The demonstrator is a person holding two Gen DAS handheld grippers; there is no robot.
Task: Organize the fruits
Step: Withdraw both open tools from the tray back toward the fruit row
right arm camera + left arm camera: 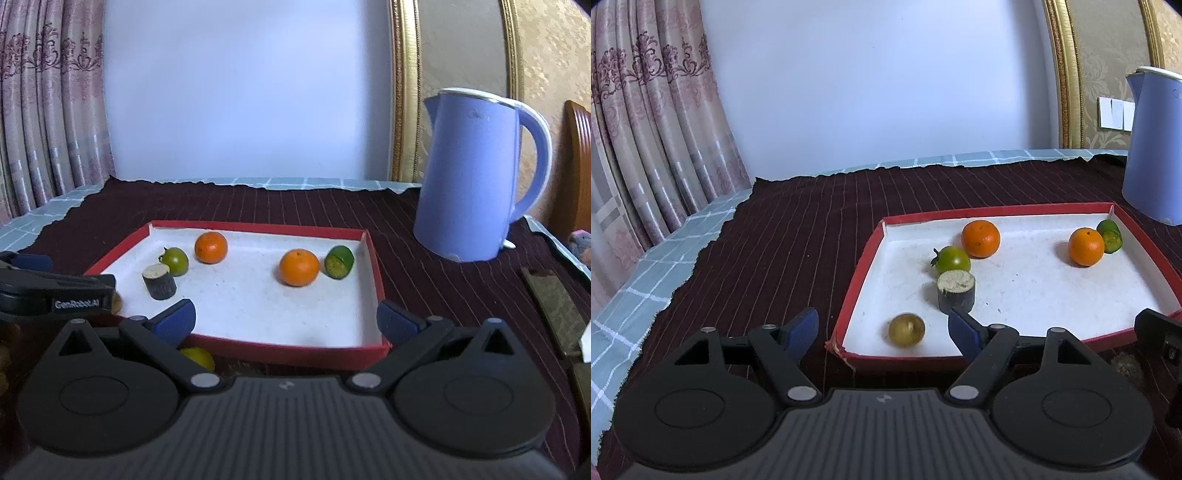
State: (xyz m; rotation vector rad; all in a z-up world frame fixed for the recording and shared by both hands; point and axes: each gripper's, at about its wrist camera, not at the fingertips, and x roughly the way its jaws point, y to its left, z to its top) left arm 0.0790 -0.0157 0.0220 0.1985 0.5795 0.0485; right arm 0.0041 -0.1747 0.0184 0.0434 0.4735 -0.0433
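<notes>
Fruits lie in a red-rimmed tray (860, 266) ahead of both claws: two oranges (980, 238), a green tomato (953, 259) and a yellowish fruit (907, 329) between the left claw's (882, 334) spread fingers. Right claw (286, 319) hovers with fingers apart at the tray's near edge.

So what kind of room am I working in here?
Most likely a home, perhaps a living or dining room: patterned curtains hang at the left, a blue electric kettle stands on the cloth-covered table, and a gilt-framed wall panel sits behind.
</notes>
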